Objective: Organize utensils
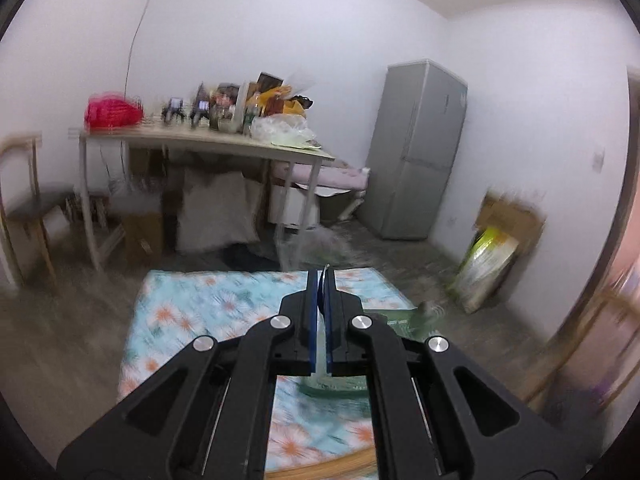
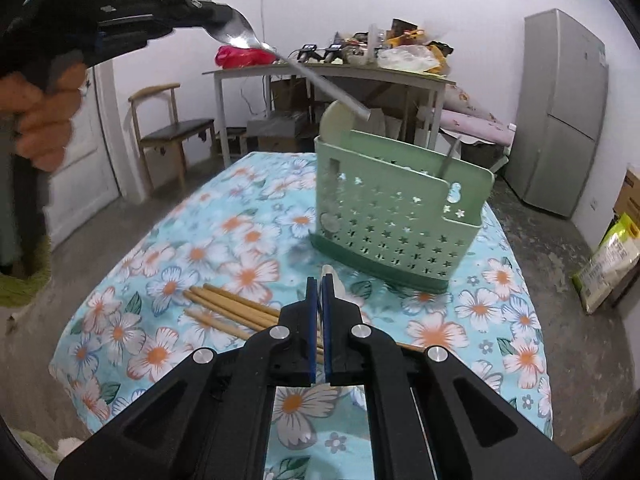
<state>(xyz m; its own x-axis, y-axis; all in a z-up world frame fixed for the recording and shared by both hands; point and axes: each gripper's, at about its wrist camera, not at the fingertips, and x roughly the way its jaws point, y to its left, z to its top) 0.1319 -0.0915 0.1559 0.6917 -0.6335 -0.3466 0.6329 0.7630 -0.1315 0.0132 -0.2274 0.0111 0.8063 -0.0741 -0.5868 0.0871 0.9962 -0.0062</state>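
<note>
Right gripper (image 2: 319, 286) on a white handle; spoon (image 2: 240, 36) only in right view.

readable text: none | green-yellow sack (image 2: 608, 256) on the floor right of the fridge (image 2: 560, 112): print too blurred to read | cardboard box (image 2: 630, 196) right of the fridge: markings too small | fridge door: emblem (image 2: 603, 57) unclear
</note>
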